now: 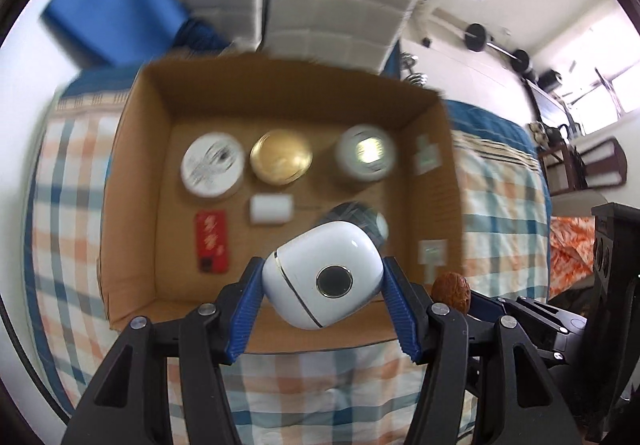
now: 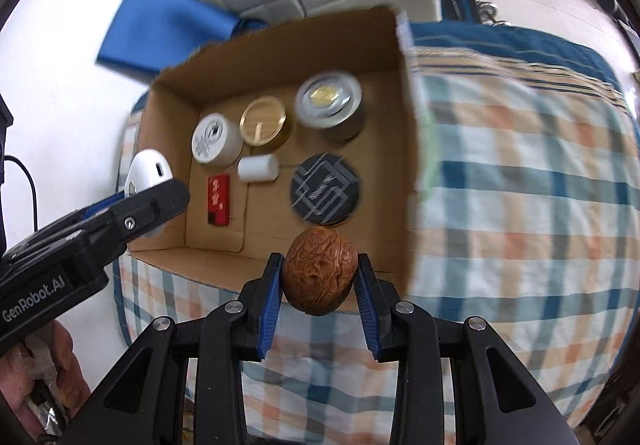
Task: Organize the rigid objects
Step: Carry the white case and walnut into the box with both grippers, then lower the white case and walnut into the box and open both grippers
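Left wrist view: left hand-held gripper (image 1: pixel 323 287) clamped on white case (image 1: pixel 322 277), lower centre, above the near wall of the box (image 1: pixel 136 173). Jars inside blurred. Walnut (image 1: pixel 451 286) at right.

Right wrist view: right hand-held gripper (image 2: pixel 318 277) clamped on walnut (image 2: pixel 319 270), bottom centre, over the box's (image 2: pixel 404 133) near edge. Case (image 2: pixel 147 173) at left, outside the box wall.

We see a bed (image 2: pixel 520 173) with plaid cover; cardboard box (image 2: pixel 404 149) sits directly on it, blue cloth (image 2: pixel 160 37) by the headboard.
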A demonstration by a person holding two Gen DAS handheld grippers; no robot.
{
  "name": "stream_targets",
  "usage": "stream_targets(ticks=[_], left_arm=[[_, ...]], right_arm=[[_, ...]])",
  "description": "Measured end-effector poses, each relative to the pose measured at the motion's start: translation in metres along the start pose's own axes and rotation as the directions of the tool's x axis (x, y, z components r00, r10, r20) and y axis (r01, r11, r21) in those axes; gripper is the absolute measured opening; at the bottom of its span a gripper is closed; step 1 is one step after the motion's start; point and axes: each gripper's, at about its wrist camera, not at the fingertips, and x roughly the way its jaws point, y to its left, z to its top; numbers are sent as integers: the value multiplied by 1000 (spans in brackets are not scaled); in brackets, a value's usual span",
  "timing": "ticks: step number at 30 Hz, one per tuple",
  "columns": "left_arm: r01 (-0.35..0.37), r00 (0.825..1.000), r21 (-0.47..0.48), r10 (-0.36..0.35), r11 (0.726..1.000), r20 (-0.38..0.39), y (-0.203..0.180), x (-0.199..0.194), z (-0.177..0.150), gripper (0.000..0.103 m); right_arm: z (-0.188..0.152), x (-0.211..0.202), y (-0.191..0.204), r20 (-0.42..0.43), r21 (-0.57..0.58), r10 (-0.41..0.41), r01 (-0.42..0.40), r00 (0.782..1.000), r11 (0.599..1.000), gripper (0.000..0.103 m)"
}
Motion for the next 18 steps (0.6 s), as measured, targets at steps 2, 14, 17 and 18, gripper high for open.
stream_targets(ticks=[2, 14, 17, 18], left_arm=[[15, 999, -37, -17, 999, -38, 19, 16, -1, 55], [64, 963, -105, -89, 992, -255, 56, 111, -5, 56], [60, 955, -93, -84, 994, -285, 55, 121, -8, 56], [56, 954, -85, -79, 995, -291, 54, 123, -8, 56]], right_arm=[[5, 24, 9, -34, 12, -1, 2, 999, 1000, 37], [14, 112, 21, -185, 45, -53, 62, 981, 997, 37], [13, 121, 18, -203, 46, -76, 87, 976, 995, 37], [12, 124, 15, -214, 52, -79, 93, 974, 994, 37]])
